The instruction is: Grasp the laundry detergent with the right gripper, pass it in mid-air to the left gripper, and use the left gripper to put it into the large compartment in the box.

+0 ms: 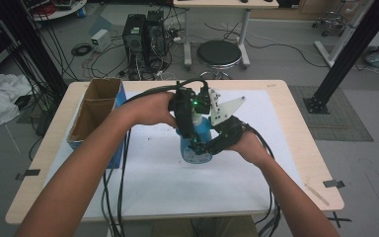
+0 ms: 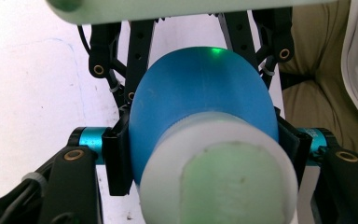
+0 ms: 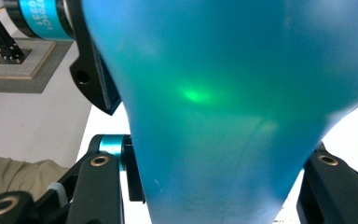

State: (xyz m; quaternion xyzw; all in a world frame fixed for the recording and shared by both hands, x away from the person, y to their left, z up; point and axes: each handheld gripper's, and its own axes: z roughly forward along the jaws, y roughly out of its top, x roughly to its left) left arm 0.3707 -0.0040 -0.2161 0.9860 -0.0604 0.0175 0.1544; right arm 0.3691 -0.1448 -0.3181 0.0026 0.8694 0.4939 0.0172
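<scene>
A blue plastic bottle (image 1: 201,132) with a white cap stands over the middle of the white mat, held from two sides. My left gripper (image 1: 186,121) comes in from above left. In the left gripper view its pads sit tight against the bottle (image 2: 200,88) just below the white cap (image 2: 223,177), so the left gripper (image 2: 205,154) is shut on it. My right gripper (image 1: 205,148) clamps the lower body from the right. In the right gripper view the blue bottle (image 3: 223,70) sits between the jaws of the right gripper (image 3: 214,177).
An open cardboard box (image 1: 96,106) stands at the table's left side. The white mat (image 1: 177,182) covers most of the wooden table (image 1: 301,148). Black cables (image 1: 116,197) trail off the front edge. A black stool (image 1: 219,53) and computer towers (image 1: 143,34) stand beyond the far edge.
</scene>
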